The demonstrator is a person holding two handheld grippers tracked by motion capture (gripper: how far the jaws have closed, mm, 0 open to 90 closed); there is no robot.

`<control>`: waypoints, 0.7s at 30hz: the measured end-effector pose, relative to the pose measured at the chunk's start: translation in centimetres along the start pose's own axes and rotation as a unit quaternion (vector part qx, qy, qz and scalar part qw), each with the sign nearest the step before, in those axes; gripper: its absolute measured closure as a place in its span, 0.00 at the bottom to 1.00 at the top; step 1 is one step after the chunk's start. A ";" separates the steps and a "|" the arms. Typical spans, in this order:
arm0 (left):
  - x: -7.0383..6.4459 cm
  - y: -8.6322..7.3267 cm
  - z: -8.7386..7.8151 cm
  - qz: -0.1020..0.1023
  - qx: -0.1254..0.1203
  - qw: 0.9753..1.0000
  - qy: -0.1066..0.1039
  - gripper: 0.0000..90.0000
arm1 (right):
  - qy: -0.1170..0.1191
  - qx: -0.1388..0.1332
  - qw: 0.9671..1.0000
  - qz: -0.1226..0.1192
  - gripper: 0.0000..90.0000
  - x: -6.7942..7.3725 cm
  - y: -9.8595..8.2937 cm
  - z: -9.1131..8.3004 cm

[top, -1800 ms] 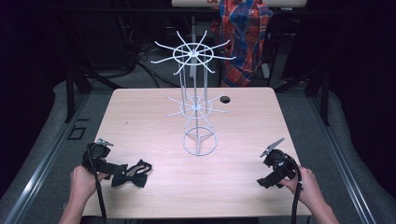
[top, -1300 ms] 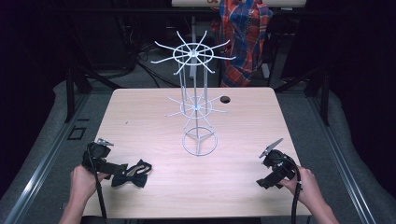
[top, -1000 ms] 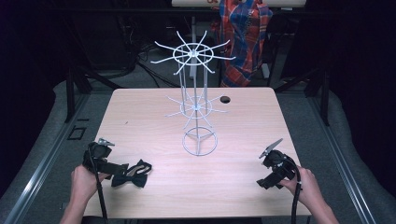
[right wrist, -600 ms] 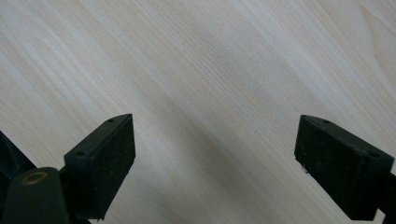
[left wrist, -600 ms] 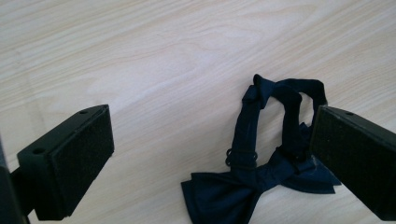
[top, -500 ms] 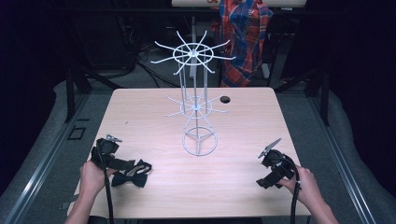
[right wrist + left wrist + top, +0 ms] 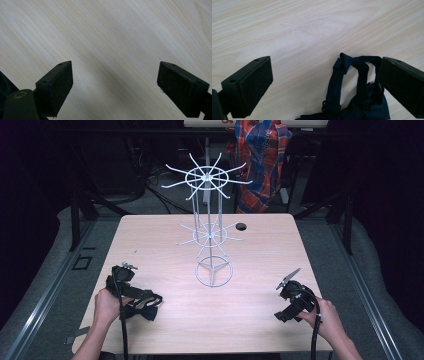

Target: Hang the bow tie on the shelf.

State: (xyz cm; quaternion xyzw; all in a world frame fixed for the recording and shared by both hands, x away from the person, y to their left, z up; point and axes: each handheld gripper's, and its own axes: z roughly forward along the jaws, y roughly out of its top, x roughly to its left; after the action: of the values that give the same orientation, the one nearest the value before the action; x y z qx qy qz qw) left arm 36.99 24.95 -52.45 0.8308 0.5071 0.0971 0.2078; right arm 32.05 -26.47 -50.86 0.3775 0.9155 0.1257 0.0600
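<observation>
A dark navy bow tie [image 7: 141,309] lies flat on the table near the front left; its strap loops [image 7: 352,80] show between the jaws in the left gripper view. My left gripper [image 7: 151,298] hovers right over it, open, its right finger [image 7: 398,82] touching or just beside the strap and its left finger [image 7: 254,82] over bare wood. My right gripper [image 7: 281,314] is open at the front right, with only bare tabletop between its fingers [image 7: 56,85]. A white wire stand [image 7: 206,232] with two tiers of spokes rises at the table's centre.
The stand's ring base [image 7: 213,272] sits mid-table between my hands. A dark round hole [image 7: 241,226] marks the wooden table [image 7: 270,250] toward the back. A plaid cloth [image 7: 262,155] hangs behind the table. Dark floor and rails surround it.
My left gripper has shifted right and forward, coming over the bow tie. The right gripper has barely moved. The bow tie lies where it was.
</observation>
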 end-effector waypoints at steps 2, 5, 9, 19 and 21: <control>-0.4 0.1 0.2 0.009 0.007 1.000 -0.003 0.01 | -0.003 0.005 1.000 -0.003 0.15 -0.1 0.0 0.0; -0.8 0.1 0.5 0.021 0.019 1.000 -0.008 0.03 | -0.006 0.006 1.000 -0.002 0.15 -0.1 0.0 0.0; -0.8 -0.1 0.9 0.028 0.033 0.999 -0.016 0.16 | -0.005 0.006 1.000 -0.002 0.15 -0.1 -0.1 -0.1; -0.8 -0.4 1.3 0.037 0.057 0.997 -0.045 0.36 | 0.000 0.001 1.000 0.001 0.15 -0.2 -0.2 0.0; -0.9 -0.4 1.4 0.041 0.061 0.996 -0.044 0.40 | 0.000 0.001 1.000 0.001 0.15 -0.2 -0.2 0.0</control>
State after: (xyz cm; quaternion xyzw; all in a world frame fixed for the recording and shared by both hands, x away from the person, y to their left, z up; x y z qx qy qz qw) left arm 36.73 24.00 -53.82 0.8653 0.4683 0.0375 0.1749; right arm 32.05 -26.70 -50.87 0.3784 0.9152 0.1248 0.0596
